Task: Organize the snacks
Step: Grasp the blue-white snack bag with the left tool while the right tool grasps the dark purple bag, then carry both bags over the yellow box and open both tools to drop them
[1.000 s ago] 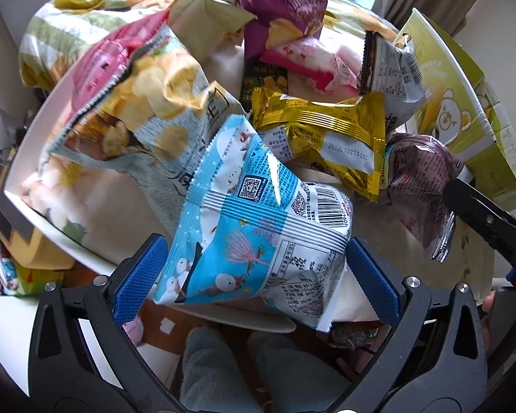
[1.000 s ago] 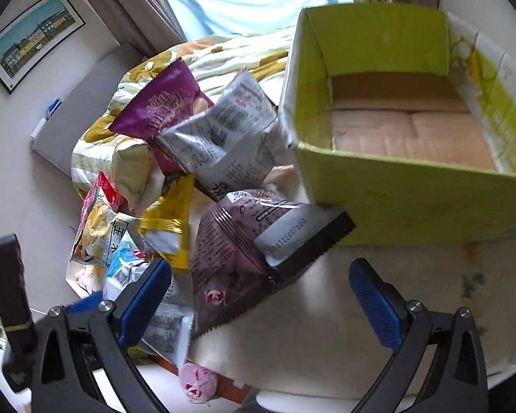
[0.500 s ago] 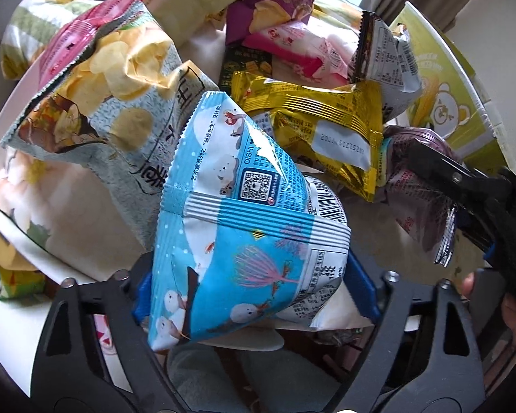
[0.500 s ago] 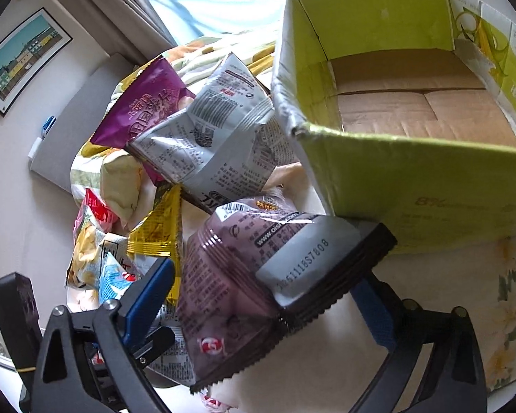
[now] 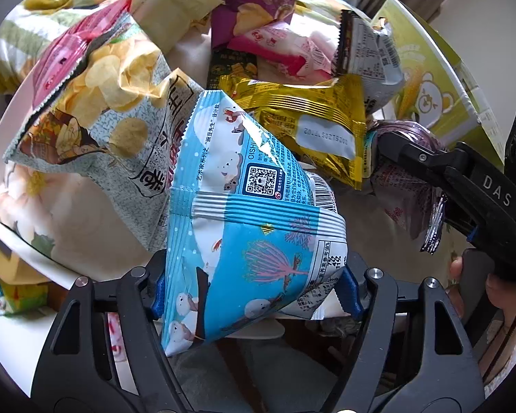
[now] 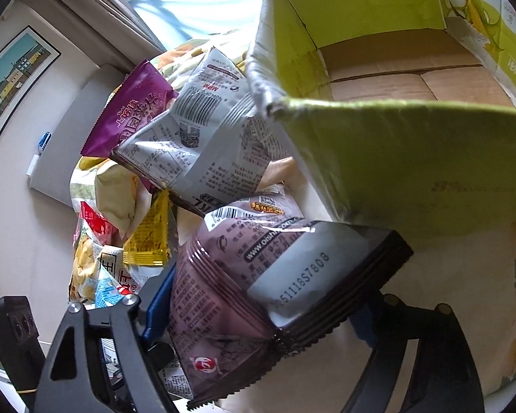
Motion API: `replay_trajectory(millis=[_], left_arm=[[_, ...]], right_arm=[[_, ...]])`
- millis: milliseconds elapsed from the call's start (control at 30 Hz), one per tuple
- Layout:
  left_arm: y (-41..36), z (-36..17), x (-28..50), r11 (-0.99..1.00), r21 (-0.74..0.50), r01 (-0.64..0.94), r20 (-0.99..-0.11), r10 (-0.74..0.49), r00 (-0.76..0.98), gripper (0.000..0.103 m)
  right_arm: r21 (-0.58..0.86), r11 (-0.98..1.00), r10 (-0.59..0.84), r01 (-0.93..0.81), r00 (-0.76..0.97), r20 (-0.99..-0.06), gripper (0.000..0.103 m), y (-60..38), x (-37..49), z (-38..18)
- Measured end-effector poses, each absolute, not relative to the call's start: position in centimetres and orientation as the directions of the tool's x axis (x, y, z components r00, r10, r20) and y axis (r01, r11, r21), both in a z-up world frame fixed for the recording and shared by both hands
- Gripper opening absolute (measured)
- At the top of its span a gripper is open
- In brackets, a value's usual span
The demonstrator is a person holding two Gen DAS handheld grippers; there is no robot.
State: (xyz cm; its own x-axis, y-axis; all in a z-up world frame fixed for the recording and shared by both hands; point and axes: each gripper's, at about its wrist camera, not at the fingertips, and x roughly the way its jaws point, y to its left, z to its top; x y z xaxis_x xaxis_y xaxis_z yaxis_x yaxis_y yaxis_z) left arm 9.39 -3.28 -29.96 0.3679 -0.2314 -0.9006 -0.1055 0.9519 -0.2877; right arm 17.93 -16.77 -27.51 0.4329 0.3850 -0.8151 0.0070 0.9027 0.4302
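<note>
Closing on two packets at once, both claws are being squeezed in from the wide spread of a second ago. On the left, the blue bag (image 5: 254, 241) is being pinched between the pads of the left gripper (image 5: 256, 292), at the near edge of the snack pile (image 5: 127, 103). On the right, the purple bag (image 6: 258, 292) is being enclosed by the right gripper (image 6: 258, 320), just beside the green box (image 6: 412, 158), whose floor is bare. Both bags are likely being readied for lifting into that box.
</note>
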Motion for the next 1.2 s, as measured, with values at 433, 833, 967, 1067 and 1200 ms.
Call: replay_trajectory(millis=[433,833,967,1067,1200], left_arm=[[-1.9,-24.6,7.7,0.961,-0.275,0.006,-0.884,-0.255,0.392,0.070],[-1.0,-14.2,6.6,0.964,-0.207,0.169,-0.800,-0.266,0.538,0.070],[-1.9,-11.7,8.2,0.958,-0.180,0.222,-0.773,-0.277,0.571,0.070],[-3.4,-10.4,9.8,0.955,-0.157,0.251,-0.760,-0.279,0.588,0.070],[-6.1,-8.8,12.4,0.952,-0.138,0.272,-0.745,-0.281,0.605,0.070]], right_arm=[[0.404,0.915,0.346,0.013,0.492,-0.799,0.069,-16.1,14.7,-23.1],[0.357,0.934,0.278,0.000,0.629,-0.726,0.069,-15.4,12.2,-13.3],[0.364,0.931,0.260,0.015,0.672,-0.693,0.069,-15.9,12.1,-10.9],[0.348,0.937,0.241,0.017,0.690,-0.682,0.069,-16.7,12.6,-9.7],[0.329,0.944,0.219,0.019,0.709,-0.671,0.069,-18.9,14.0,-8.6]])
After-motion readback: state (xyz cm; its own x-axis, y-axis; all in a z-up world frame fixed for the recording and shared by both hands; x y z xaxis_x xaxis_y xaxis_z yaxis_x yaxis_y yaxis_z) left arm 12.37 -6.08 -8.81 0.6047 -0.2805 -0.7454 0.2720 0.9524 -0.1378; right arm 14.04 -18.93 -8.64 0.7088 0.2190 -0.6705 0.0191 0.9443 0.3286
